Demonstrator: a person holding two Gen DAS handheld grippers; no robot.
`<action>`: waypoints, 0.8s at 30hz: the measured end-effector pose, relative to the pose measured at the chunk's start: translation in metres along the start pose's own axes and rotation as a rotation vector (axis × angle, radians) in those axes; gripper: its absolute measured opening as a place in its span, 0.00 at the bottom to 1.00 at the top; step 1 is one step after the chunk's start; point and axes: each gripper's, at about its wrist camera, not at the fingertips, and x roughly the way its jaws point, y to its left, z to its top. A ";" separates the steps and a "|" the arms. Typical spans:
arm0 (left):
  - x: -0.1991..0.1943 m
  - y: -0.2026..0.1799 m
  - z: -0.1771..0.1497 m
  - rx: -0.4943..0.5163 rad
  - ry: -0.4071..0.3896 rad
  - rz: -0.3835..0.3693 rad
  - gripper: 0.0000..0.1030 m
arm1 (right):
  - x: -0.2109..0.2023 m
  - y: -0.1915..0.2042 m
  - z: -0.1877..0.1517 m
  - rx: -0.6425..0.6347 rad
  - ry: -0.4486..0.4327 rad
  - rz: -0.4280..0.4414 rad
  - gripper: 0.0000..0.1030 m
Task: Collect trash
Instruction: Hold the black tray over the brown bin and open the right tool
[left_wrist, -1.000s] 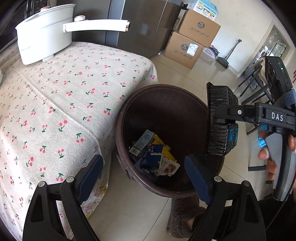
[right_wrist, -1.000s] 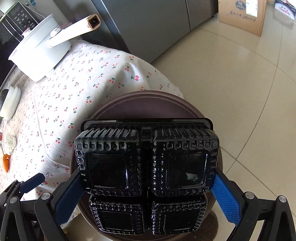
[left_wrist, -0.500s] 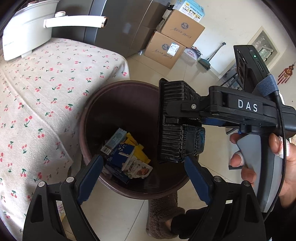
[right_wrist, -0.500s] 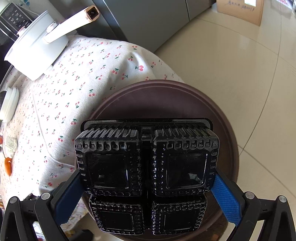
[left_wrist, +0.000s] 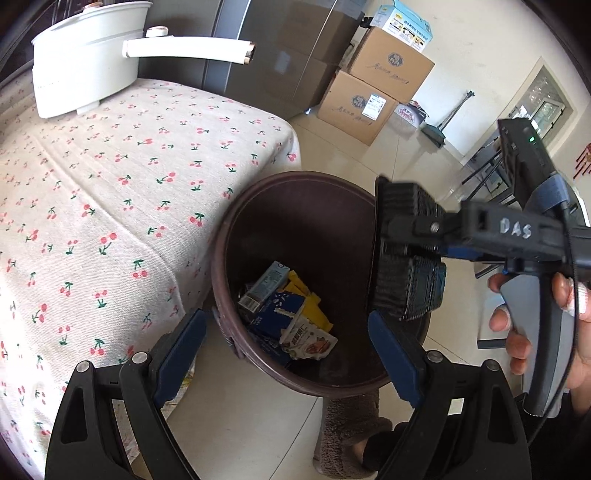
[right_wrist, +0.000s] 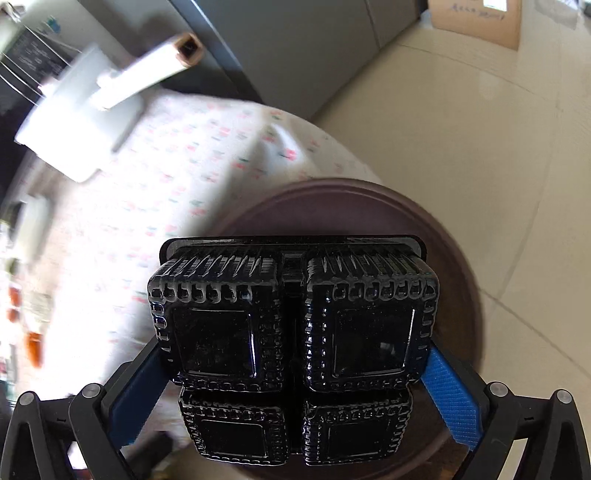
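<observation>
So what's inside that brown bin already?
In the brown bin: a blue milk carton, yellow wrappers and a snack pouch. The black tray hides the right side.

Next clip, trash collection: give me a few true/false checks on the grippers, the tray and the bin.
1. The right gripper clamps a black plastic tray. True.
2. The left gripper holds a milk carton. False: its jaws are open and hold nothing.
3. The brown bin is empty. False: cartons and wrappers lie inside.
4. The tray is over the bin's rim. True.
5. A white pot stands on the cherry-print tablecloth. True.
</observation>
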 end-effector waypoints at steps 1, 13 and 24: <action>-0.001 0.001 0.000 0.004 0.000 0.011 0.88 | 0.008 -0.001 -0.002 -0.001 0.039 -0.032 1.00; -0.015 0.009 0.002 0.020 -0.029 0.082 0.88 | 0.006 -0.006 -0.005 0.049 0.070 0.093 0.99; -0.029 0.015 -0.001 0.010 -0.042 0.087 0.88 | -0.001 0.006 -0.014 -0.051 0.027 0.019 0.95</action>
